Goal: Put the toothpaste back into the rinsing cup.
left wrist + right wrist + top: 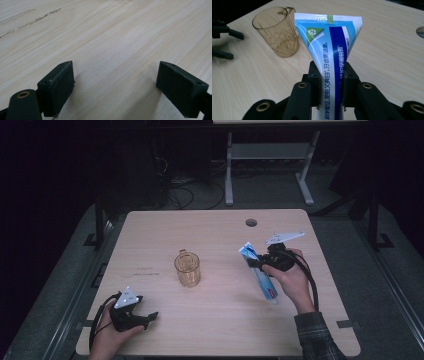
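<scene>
We noted the right hand-held gripper (331, 85) clamping a glossy flat-crimped toothpaste tube (329, 47) near a faceted amber cup (187, 268); the left hand-held gripper (115, 87) gaped empty over the woodgrain bench (220, 320).

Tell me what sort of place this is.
Likely a lab or recording workspace, not a home: a bare wooden table in a dark room, loose cables on the floor behind it, and a metal-legged bench beyond.

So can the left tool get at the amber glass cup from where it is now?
Probably yes. The left tool is open and holds nothing, and bare table lies between it and the amber glass cup.
</scene>
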A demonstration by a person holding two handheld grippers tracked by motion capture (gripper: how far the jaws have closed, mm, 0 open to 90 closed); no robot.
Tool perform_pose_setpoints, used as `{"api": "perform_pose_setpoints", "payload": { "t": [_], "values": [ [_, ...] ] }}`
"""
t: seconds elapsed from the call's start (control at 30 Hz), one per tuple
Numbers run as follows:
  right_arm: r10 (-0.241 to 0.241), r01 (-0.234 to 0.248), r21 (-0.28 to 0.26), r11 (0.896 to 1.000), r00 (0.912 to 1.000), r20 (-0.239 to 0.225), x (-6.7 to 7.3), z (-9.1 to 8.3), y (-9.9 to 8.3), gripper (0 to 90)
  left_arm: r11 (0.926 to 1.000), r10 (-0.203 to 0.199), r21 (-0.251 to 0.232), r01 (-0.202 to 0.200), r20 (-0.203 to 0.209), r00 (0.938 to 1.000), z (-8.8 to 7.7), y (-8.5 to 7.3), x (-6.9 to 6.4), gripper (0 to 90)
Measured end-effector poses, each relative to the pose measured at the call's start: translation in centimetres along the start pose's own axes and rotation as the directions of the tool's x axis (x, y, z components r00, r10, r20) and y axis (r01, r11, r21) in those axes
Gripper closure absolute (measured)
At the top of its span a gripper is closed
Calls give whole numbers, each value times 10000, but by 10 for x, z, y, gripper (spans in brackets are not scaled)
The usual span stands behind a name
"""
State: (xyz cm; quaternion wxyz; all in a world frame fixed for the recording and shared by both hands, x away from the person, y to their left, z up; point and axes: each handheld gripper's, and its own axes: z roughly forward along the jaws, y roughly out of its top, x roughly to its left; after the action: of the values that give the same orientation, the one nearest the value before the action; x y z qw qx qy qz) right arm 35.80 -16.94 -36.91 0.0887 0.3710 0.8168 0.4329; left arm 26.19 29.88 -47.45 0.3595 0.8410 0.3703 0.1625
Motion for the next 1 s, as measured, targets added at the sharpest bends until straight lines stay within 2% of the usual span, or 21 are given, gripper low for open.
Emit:
{"api": "perform_pose_setpoints", "payload": {
  "t": [0.37,0.53,1.0],
  "values": [
    [-339,336,-368,9988,9994,-76,7,0,25,737,10000,-18,-3,18,7,10000,0,0,0,137],
    [-300,288,-531,9982,9993,-221,10,3,34,737,10000,-17,-18,17,2,10000,0,0,0,137],
    [-594,554,-825,9950,9972,-461,23,11,64,736,10000,-25,-17,25,7,10000,0,0,0,137]
  ]
}}
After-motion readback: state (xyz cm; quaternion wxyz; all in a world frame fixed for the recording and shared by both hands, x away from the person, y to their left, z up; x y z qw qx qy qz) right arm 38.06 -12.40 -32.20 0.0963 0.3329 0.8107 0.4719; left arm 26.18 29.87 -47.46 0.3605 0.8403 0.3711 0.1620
